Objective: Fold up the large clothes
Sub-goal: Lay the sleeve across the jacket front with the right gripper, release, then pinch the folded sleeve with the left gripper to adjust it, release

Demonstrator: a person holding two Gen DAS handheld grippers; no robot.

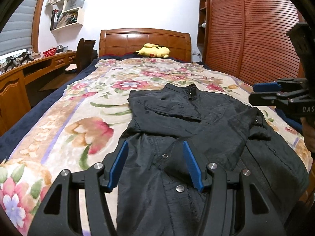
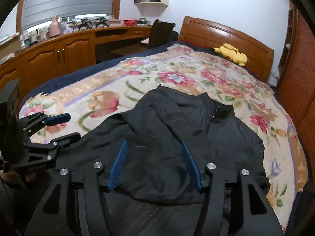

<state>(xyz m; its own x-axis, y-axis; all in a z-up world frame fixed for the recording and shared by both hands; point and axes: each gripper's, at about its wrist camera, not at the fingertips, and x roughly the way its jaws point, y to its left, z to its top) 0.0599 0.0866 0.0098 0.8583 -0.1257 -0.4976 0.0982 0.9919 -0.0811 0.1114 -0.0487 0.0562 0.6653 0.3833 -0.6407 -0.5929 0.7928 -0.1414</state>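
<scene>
A black jacket [image 1: 196, 122] lies flat on the floral blanket [image 1: 82, 118], its zipped collar toward the headboard and both sleeves laid across its front. My left gripper [image 1: 155, 143] hovers open over the jacket's lower left part, and the cloth under its blue pads is not pinched. In the right wrist view the jacket [image 2: 177, 137] fills the middle, and my right gripper [image 2: 154, 142] is open just above a folded-over sleeve, gripping nothing. Each gripper also shows in the other's view: the right gripper [image 1: 256, 93] at the right edge, the left gripper [image 2: 72, 126] at the left edge.
A yellow plush toy [image 1: 152, 51] rests by the wooden headboard [image 1: 145, 39]. A slatted wardrobe [image 1: 252, 35] runs along the bed's right side. On the left are a wooden desk [image 2: 59, 47], a dark chair [image 2: 159, 31] and wall shelves [image 1: 67, 5].
</scene>
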